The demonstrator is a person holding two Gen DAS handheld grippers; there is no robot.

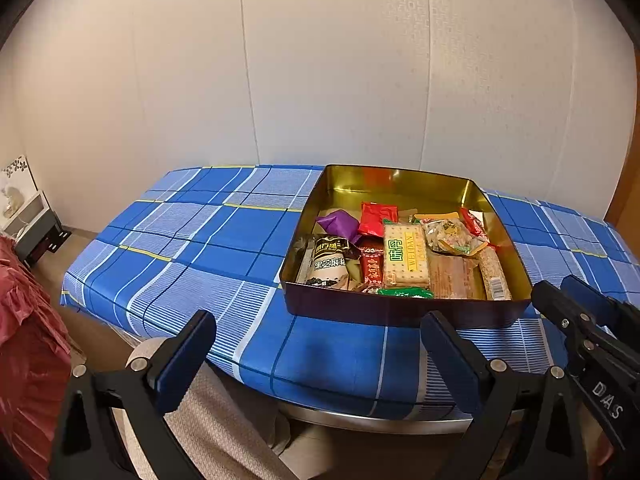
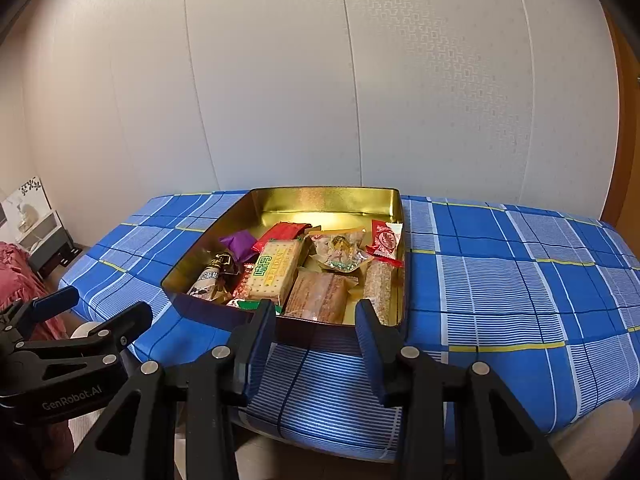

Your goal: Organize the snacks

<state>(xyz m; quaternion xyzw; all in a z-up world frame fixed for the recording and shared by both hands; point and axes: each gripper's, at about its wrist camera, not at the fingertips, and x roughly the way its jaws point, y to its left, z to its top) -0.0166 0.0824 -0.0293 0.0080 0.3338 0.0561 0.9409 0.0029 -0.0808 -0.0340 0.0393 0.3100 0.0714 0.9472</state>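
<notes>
A gold-lined tin box (image 1: 304, 220) (image 2: 320, 200) sits on a table with a blue plaid cloth (image 1: 208, 248) (image 2: 500, 280). It holds several snacks: a yellow cracker pack (image 1: 405, 254) (image 2: 276, 270), a purple packet (image 1: 338, 222) (image 2: 239, 244), a red packet (image 1: 378, 218), a black sesame packet (image 1: 330, 260) and a long grain bar (image 1: 494, 274) (image 2: 378, 282). My left gripper (image 1: 320, 332) is open and empty, at the table's front edge, left of the box. My right gripper (image 2: 316, 320) is open and empty, just in front of the box's near wall.
A white panelled wall stands behind the table. A small white shelf unit (image 1: 28, 216) (image 2: 40, 228) stands at the far left. Red cloth (image 1: 24, 340) lies at the left. A beige chair seat (image 1: 224, 420) is under the table's front edge.
</notes>
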